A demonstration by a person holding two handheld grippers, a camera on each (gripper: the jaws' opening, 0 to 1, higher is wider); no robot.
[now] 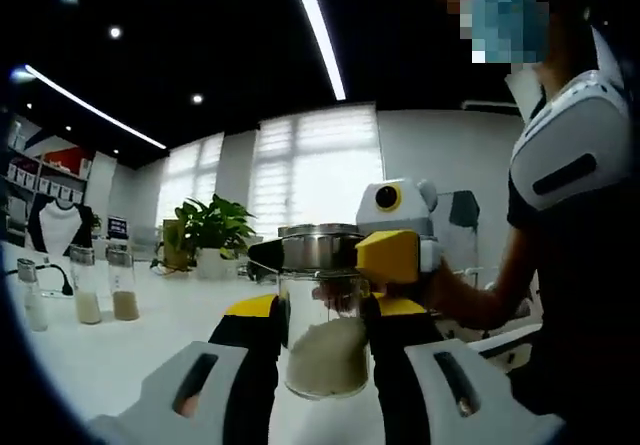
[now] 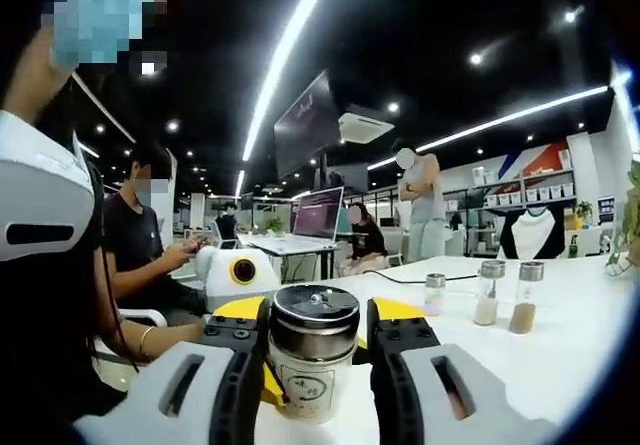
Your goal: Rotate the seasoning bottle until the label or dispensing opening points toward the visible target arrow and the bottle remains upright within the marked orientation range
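A glass seasoning bottle (image 1: 325,350), half full of pale powder and topped with a metal cap (image 1: 320,235), stands upright between my left gripper's (image 1: 325,310) black and yellow jaws, which are shut on its glass body. My right gripper (image 1: 330,257) reaches in from the right, its yellow finger (image 1: 390,255) pressed against the cap. In the right gripper view the same bottle (image 2: 308,370) shows a paper label facing the camera. There my right gripper (image 2: 315,320) is shut on the cap (image 2: 315,310). The left gripper's yellow finger (image 2: 268,385) shows lower on the body.
A white table (image 1: 150,335) carries small spice bottles (image 1: 124,285) at the left and a potted plant (image 1: 215,230) behind them. In the right gripper view, small bottles (image 2: 488,293) stand to the right on the table (image 2: 570,335). People sit at a laptop (image 2: 318,215) further back.
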